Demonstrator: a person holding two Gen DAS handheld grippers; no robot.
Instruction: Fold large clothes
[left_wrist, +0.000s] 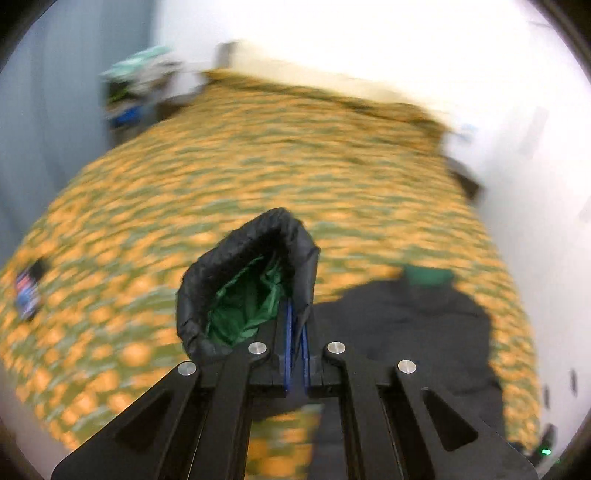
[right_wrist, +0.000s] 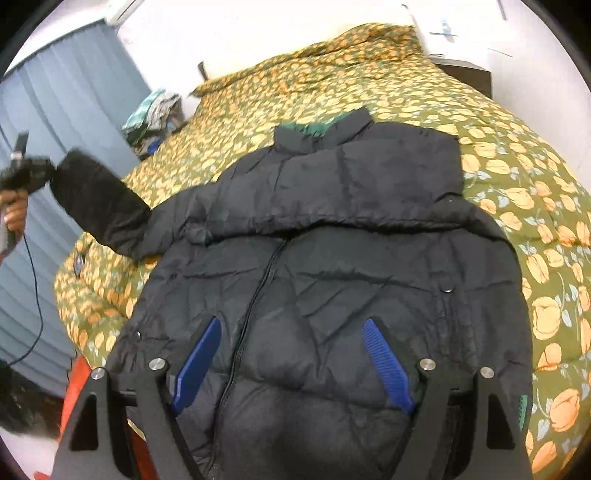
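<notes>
Off the bed's (right_wrist: 517, 177) left edge, the left gripper (left_wrist: 295, 332) is pinching the black jacket's (right_wrist: 332, 295) sleeve cuff (left_wrist: 251, 273), lifting it. Over the jacket lying on the bed's near end, the right gripper (right_wrist: 291, 358) is hovering, fingers spread wide.

Black puffer jacket (right_wrist: 332, 258) with green lining, spread front-up across the near end of the bed (right_wrist: 517, 206), zipped, collar toward the headboard. One sleeve (right_wrist: 99, 199) lifted off toward the bed's left edge, its cuff (left_wrist: 251, 280) gaping open, green inside.
</notes>
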